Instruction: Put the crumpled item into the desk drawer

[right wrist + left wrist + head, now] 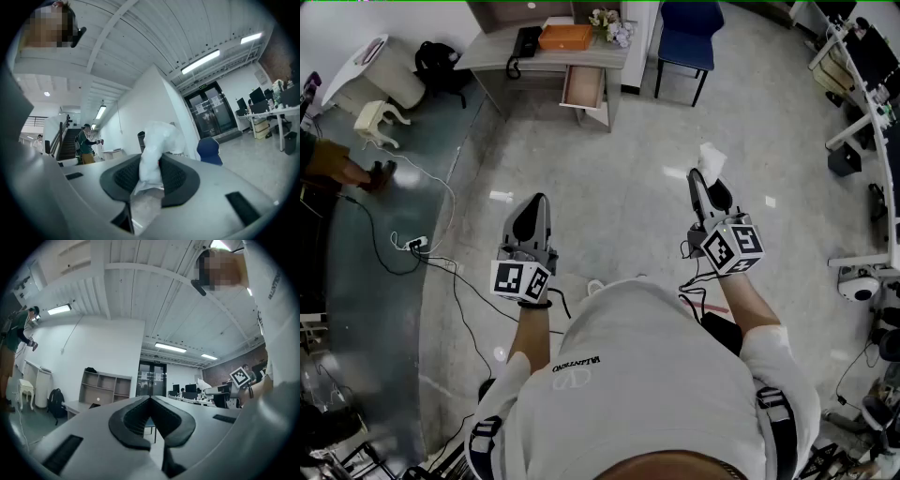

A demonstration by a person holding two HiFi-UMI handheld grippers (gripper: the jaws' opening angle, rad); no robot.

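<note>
Pinches crumpled white wad point(154, 140) between right gripper point(701, 183) pads, wad poking out past the tips. Holds left gripper point(538, 201) pressed together, empty. Stands well apart from open desk drawer point(583, 87).

Pale polished floor point(628, 187). A grey desk point(492, 54) stands well ahead of the left gripper point(538, 201), its drawer point(583, 87) pulled open. On top: black telephone point(526, 41), orange tray point(565, 37), flowers point(612, 25). Blue chair point(684, 42) well ahead of the right gripper point(697, 176) (standing on the floor). Cables point(412, 246) lie left of the left gripper.
</note>
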